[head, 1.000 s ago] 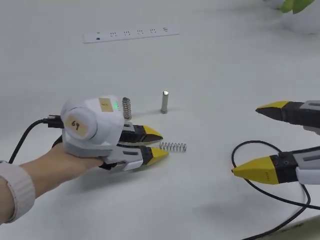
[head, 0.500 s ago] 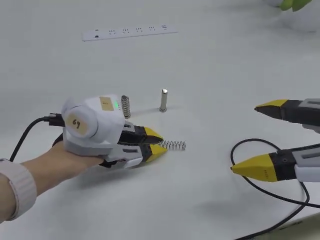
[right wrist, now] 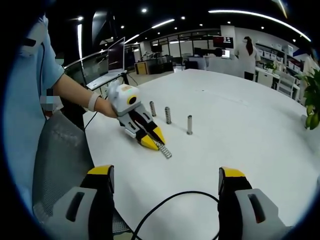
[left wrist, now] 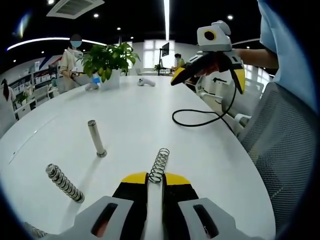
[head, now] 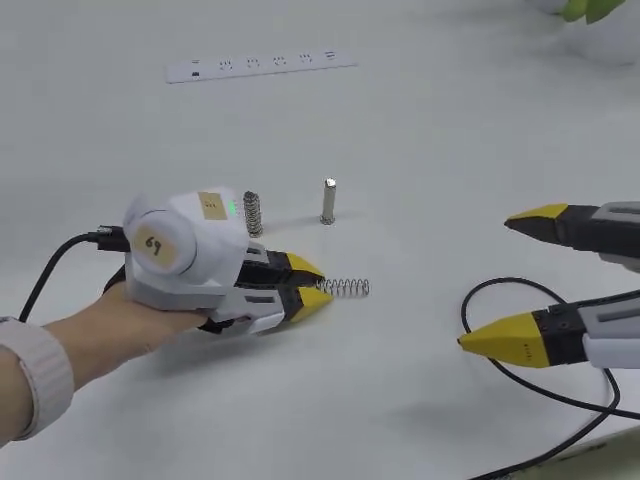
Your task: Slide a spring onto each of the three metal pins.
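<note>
Left gripper closed since earlier, now pinching loose spring end; sticker reads "69"; right gripper jaws apart.

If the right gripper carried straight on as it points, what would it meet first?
Probably the black cable loop, if it travels low enough; otherwise the spring held in the left gripper. Height is unclear.

Bare pin stands behind loose spring, right of sprung pin.
</note>
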A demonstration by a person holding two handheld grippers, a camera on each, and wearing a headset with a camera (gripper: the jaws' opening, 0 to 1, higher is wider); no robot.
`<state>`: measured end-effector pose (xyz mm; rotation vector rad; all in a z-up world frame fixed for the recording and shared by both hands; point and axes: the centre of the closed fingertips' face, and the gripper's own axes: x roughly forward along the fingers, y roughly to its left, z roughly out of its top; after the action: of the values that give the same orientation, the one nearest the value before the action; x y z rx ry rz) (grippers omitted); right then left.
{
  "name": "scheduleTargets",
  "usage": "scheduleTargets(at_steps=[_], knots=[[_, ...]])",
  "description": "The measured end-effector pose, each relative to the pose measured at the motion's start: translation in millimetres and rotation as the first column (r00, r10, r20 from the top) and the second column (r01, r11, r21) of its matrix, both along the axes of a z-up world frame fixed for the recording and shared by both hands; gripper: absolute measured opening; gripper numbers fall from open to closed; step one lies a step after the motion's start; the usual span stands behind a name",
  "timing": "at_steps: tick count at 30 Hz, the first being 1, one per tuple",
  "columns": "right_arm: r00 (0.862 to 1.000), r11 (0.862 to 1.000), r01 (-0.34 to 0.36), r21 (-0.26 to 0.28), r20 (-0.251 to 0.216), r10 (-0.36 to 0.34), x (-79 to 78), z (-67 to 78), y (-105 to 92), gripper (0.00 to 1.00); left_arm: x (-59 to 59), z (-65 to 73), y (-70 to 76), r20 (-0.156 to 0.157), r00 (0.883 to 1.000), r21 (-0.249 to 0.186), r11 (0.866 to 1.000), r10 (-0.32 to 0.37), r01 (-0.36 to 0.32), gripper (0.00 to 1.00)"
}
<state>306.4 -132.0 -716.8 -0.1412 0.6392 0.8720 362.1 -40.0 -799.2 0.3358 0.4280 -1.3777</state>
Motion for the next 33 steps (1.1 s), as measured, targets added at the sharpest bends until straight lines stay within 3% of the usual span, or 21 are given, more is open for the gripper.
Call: scheduleTargets(at_steps=[10, 20, 33], knots=[[1.000, 1.000, -0.008, 0.002, -0.005, 0.008, -0.9, -2.1, 3.7, 0.84, 2.4, 4.5, 2.4, -0.018, 1.000, -0.012, 1.000, 0.018, -0.019, 0.03], [1.000, 1.000, -0.020, 0.001, -0.002, 0.020, -1.1, 0.1, 11.1, 0.82, 2.0, 13.7, 6.5, -0.014, 0.999, -0.024, 0.999, 0.031, -0.031, 0.03], [0.997, 0.998, -0.061, 0.001, 0.042, 0.060, 6.2, 19.2, 24.5, 0.80, -4.7, 53.5, 18.0, 0.030, 0.998, -0.085, 0.995, 0.061, -0.059, 0.03]])
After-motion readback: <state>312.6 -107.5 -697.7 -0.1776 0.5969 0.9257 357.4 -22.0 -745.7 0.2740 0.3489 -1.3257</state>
